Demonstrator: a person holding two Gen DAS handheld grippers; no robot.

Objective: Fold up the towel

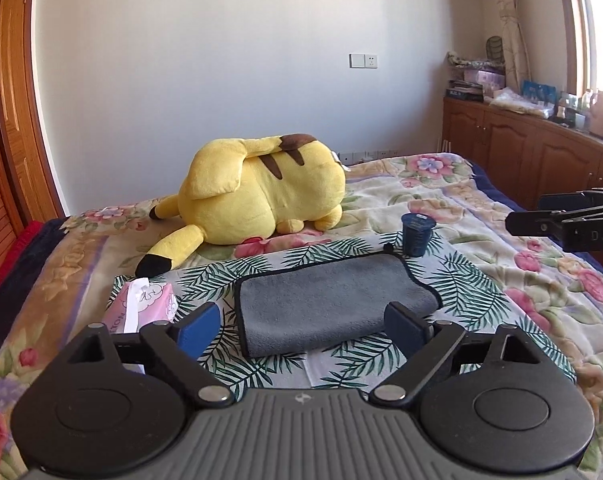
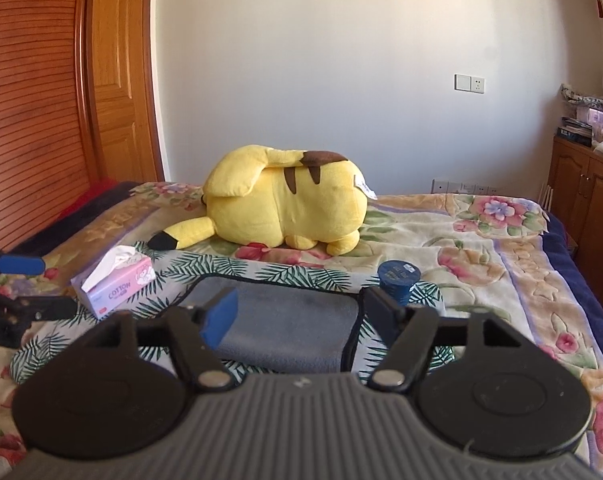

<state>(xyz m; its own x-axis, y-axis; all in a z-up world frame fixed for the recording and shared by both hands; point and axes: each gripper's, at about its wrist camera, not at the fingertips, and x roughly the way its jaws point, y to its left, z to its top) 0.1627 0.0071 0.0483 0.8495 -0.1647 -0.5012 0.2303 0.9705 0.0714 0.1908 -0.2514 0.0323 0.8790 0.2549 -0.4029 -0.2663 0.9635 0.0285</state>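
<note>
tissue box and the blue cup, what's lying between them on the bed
The folded grey towel lies between the tissue box and the blue cup, on the palm-leaf cloth. The right wrist view shows it best.

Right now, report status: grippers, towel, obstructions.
Left gripper open, right gripper open, both empty. Grey towel lies folded on the leaf-print cloth. Blue cup at its far right corner, tissue box left.

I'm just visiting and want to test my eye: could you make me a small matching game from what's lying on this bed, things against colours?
Things:
1. towel
2. plush toy
3. tissue box
4. small cup

Colours:
A. yellow with brown stripes
B. dark blue
C. grey with black trim
D. pink

Pairs: 1-C, 2-A, 3-D, 4-B
</note>
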